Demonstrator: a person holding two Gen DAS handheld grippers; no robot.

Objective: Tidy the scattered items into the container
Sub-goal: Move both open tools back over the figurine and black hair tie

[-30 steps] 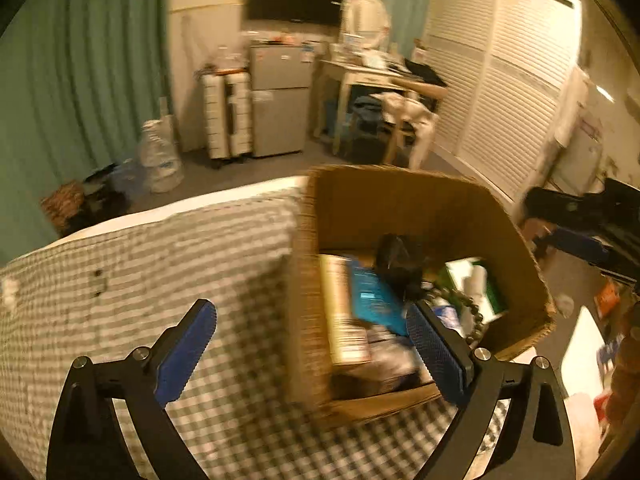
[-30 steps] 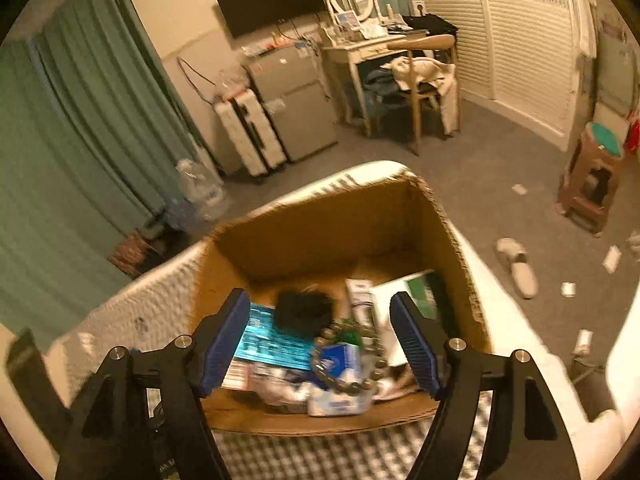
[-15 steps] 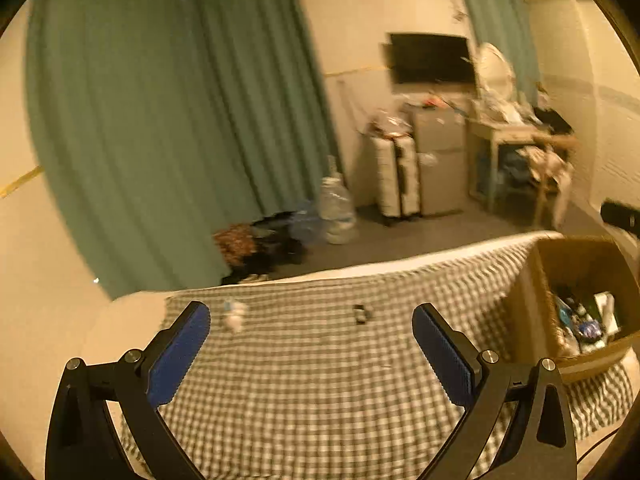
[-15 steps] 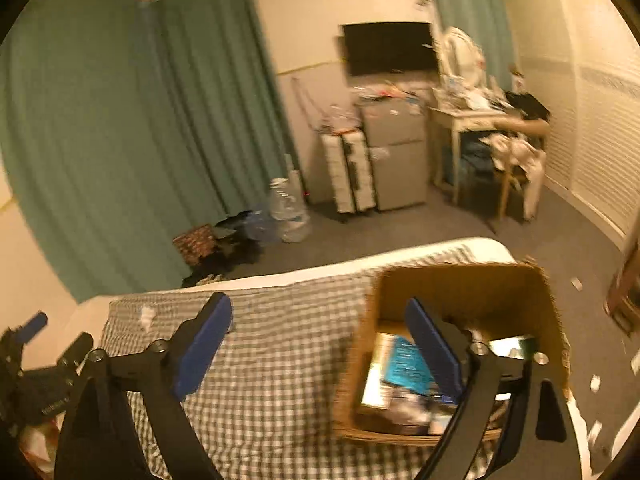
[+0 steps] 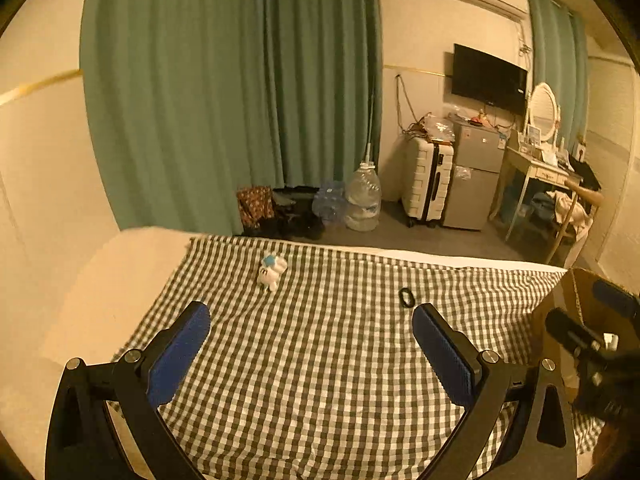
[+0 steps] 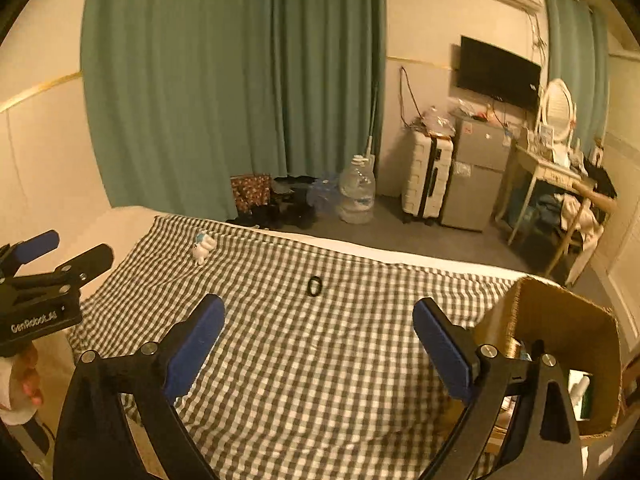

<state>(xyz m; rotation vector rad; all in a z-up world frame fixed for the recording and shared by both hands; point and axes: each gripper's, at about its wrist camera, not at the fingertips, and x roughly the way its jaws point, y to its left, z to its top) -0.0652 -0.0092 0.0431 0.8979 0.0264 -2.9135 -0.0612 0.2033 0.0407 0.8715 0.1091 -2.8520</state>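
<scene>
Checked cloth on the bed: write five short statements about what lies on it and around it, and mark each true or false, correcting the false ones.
1. A small white toy lies on the checked cloth. True.
2. A black ring lies inside the cardboard box. False: it lies on the cloth, apart from the box.
3. The box stands at the right end of the cloth. True.
4. The right gripper is shut on the ring. False: its jaws are opening and nothing is between them.
5. The left gripper holds the toy. False: it is open and empty; the toy lies beyond it.
</scene>
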